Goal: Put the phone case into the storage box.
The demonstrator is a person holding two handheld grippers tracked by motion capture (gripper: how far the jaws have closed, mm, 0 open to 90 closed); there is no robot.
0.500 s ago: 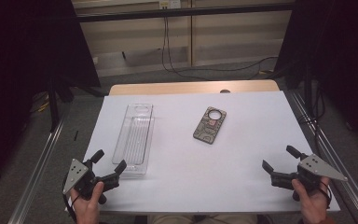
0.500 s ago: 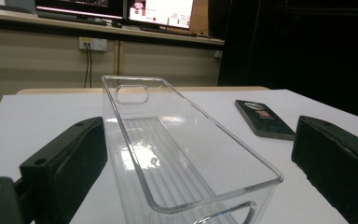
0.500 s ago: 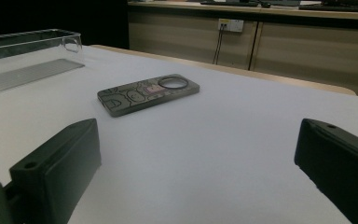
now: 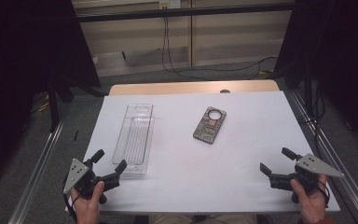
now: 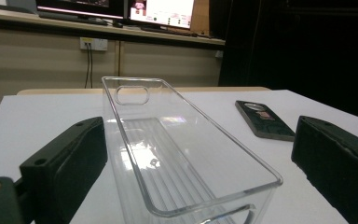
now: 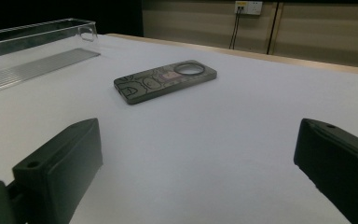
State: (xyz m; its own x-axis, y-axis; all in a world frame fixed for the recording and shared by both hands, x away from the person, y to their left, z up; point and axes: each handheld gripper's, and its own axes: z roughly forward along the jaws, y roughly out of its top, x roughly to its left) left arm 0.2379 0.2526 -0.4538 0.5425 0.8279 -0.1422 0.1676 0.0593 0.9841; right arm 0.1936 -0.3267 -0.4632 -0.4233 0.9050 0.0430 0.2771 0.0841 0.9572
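Both claws wide open, nothing held

While the white table (image 4: 242,154) lies under everything, a clear plastic tray (image 4: 135,137) sits lengthwise on its left half, empty. Just at the tray's near end hovers the left gripper (image 4: 109,161), jaws spread wide and holding nothing. At the near right corner the right gripper (image 4: 277,161) gapes equally, empty. Between them, farther back, a phone case (image 4: 210,124) lies flat, well apart from both

Clear tray (image 4: 134,139) left of centre, phone case (image 4: 209,124) mid-frame, left gripper (image 4: 108,164) and right gripper (image 4: 276,161) spread wide at bottom corners
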